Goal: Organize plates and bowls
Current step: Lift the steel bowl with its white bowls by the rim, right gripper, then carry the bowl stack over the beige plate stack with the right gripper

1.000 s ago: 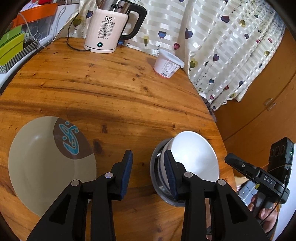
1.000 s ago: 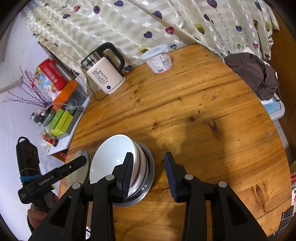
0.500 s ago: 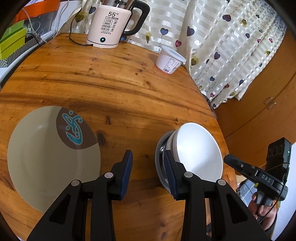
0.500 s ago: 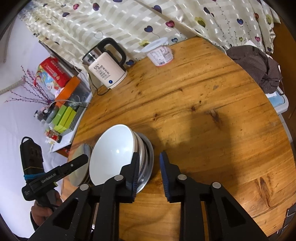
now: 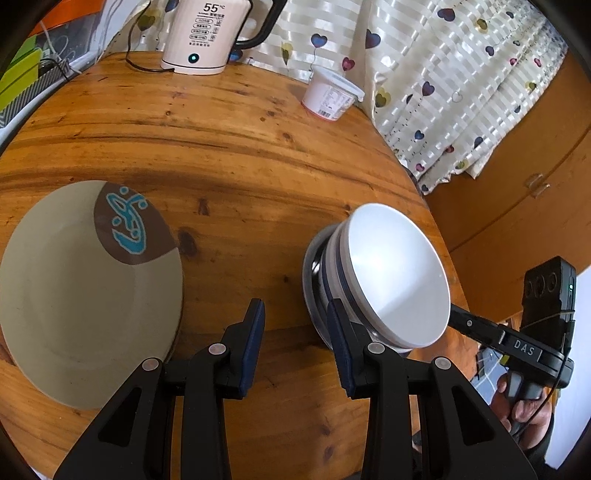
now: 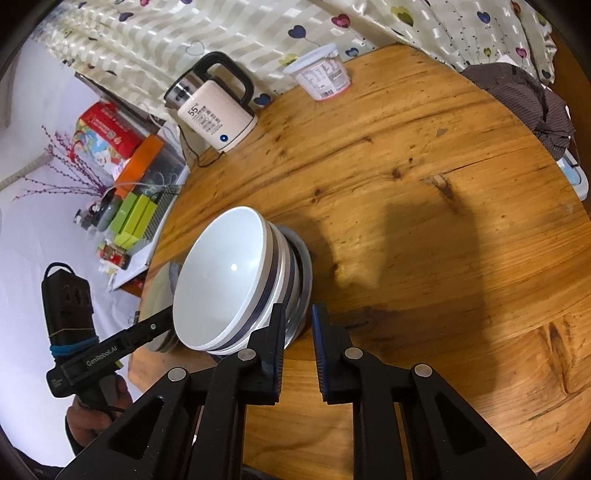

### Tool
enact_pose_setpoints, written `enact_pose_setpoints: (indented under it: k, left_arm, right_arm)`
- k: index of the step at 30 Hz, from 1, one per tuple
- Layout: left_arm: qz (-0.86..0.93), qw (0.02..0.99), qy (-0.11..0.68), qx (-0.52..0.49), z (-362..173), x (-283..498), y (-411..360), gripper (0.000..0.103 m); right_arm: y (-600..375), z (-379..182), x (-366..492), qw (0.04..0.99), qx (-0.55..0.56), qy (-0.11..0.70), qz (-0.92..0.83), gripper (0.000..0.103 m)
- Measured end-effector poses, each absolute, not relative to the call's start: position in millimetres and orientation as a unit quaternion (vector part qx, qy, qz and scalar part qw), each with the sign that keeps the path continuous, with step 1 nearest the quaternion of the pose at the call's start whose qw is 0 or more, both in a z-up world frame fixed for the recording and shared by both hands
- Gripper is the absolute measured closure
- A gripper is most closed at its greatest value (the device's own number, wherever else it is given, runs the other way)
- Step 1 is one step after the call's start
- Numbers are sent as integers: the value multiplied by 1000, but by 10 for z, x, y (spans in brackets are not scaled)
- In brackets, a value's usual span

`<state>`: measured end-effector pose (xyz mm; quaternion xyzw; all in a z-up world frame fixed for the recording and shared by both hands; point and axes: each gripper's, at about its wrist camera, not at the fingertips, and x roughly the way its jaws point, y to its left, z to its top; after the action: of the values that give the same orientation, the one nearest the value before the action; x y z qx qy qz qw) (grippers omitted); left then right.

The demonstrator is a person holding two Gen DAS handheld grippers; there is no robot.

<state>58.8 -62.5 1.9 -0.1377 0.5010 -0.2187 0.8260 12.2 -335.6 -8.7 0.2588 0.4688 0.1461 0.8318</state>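
A white bowl [image 5: 397,275] with a dark band sits stacked in other bowls on a steel plate [image 5: 314,291] near the table's right edge; the stack also shows in the right wrist view [image 6: 225,277]. A large cream plate [image 5: 81,291] with a brown and blue patch lies at the left. My left gripper [image 5: 295,336] is open and empty, between the plate and the stack, its right finger by the steel plate's rim. My right gripper [image 6: 298,339] stands partly closed and empty beside the stack, its left finger next to the steel plate [image 6: 301,295].
A pink kettle [image 5: 207,35] and a white lidded tub [image 5: 330,92] stand at the table's far edge by the curtain. A shelf with boxes [image 6: 122,155] is beyond the table's left. A dark cloth [image 6: 532,107] lies off the far right edge.
Both grippers have moved closer to the table and the bowl stack. The right gripper's jaws have narrowed from wide open. The bowls and the plate have not moved.
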Motion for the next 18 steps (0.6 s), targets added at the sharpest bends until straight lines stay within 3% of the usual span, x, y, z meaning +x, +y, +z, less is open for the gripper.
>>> enact_pose_setpoints:
  k: [18]
  left_arm:
    - [-232, 816, 515, -127, -59, 611, -746, 68]
  right_arm:
    - [-3335, -160, 141, 825, 260, 479, 150, 95]
